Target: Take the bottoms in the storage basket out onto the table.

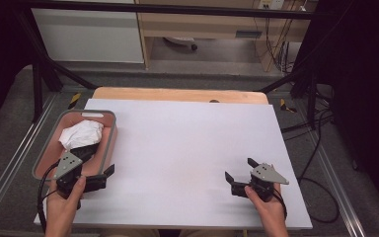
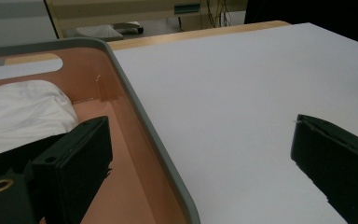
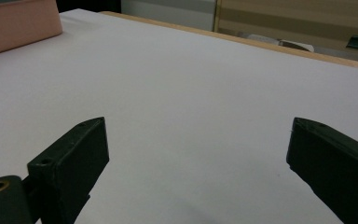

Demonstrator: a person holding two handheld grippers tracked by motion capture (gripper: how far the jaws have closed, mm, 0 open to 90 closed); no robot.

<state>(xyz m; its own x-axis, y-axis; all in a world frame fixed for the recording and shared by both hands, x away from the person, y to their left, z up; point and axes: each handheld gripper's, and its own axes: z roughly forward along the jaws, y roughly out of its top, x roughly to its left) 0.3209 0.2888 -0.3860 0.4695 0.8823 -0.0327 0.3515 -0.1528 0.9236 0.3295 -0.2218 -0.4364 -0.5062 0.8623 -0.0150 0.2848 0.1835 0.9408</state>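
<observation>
Now | white cloth (image 1: 81, 134) bunched in pink bin (image 1: 109, 143), no clear axis | both hand-held grippers gape empty

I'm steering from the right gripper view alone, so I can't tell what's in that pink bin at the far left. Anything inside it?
Observer: Yes, a crumpled white cloth lies in the pink bin, toward its far end.
Operator: Where's the left gripper?
Observer: The left gripper is at the bin's near right corner, one jaw over the bin and the other over the white table.
Operator: Is it holding the cloth?
Observer: No, its jaws stand open with nothing between them; the cloth lies beyond its left jaw.
</observation>
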